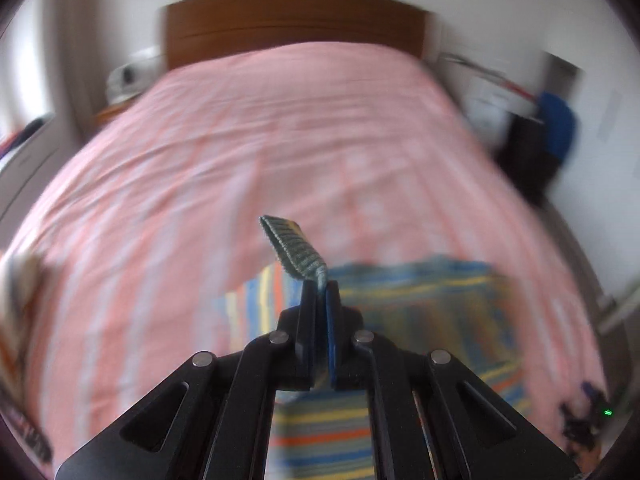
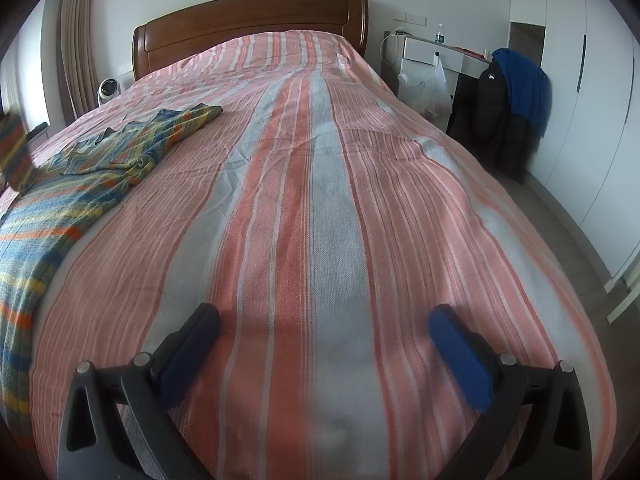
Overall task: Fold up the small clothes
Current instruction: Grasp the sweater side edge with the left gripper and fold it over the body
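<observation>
Pinching a hem of the multicoloured striped knit garment (image 1: 420, 304) in our left hand-held gripper (image 1: 320, 280) for folding; our right hand-held gripper (image 2: 324, 320) is gaping wide, empty, over the pink striped bed (image 2: 320, 160).

A bedroom in a private home.
A bed (image 2: 320, 184) with a pink striped cover and wooden headboard (image 2: 248, 16) fills the room; curtains (image 2: 78, 40), a small fan (image 2: 107, 89), jackets (image 2: 508, 100) draped beside a white desk (image 2: 432, 54) and wardrobe doors (image 2: 592, 92) line the walls.
</observation>
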Tool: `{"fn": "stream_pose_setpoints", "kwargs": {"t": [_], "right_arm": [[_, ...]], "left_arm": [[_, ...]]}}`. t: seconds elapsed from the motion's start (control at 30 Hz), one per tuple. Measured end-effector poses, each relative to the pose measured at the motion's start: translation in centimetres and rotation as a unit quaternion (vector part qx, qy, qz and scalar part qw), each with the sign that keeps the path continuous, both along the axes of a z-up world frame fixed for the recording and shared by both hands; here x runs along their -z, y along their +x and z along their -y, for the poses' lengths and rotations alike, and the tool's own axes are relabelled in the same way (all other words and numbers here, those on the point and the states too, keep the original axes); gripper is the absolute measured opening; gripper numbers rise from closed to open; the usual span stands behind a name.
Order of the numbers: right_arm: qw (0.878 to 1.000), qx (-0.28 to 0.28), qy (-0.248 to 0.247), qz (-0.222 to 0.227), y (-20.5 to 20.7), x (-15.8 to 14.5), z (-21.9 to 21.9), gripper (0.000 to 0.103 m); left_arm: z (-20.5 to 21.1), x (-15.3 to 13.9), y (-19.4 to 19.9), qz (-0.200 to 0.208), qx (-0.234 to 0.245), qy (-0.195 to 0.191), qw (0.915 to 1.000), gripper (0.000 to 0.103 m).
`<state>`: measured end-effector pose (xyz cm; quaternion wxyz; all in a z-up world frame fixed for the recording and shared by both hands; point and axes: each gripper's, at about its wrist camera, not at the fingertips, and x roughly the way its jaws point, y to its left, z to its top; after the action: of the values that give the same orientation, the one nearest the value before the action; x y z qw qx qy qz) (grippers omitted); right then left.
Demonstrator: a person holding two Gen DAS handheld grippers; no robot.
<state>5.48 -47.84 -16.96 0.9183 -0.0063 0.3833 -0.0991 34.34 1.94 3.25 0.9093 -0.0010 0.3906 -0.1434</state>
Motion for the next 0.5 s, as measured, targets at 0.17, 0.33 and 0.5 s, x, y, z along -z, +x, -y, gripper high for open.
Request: {"fn": "stream_pose_setpoints", "kwargs": {"t": [0.17, 0.33, 0.5], "right_arm": [[1.000, -0.001, 0.001, 0.001, 0.0, 0.0, 0.0, 0.103], [1.000, -0.001, -0.001, 0.001, 0.0, 0.0, 0.0, 0.103], [1.000, -0.003, 0.003, 0.001, 0.1, 0.1, 0.0, 0.103]], "left_arm": [[11.9, 5.9, 0.7, -0.061, 0.082, 0.048, 0.9935, 0.048], [10.0, 9.1, 1.1, -0.082, 0.061, 0.075, 0.9919, 0.074], [0.2, 8.5, 3.6, -0.103, -0.013, 0.040, 0.9938, 0.070]]}}
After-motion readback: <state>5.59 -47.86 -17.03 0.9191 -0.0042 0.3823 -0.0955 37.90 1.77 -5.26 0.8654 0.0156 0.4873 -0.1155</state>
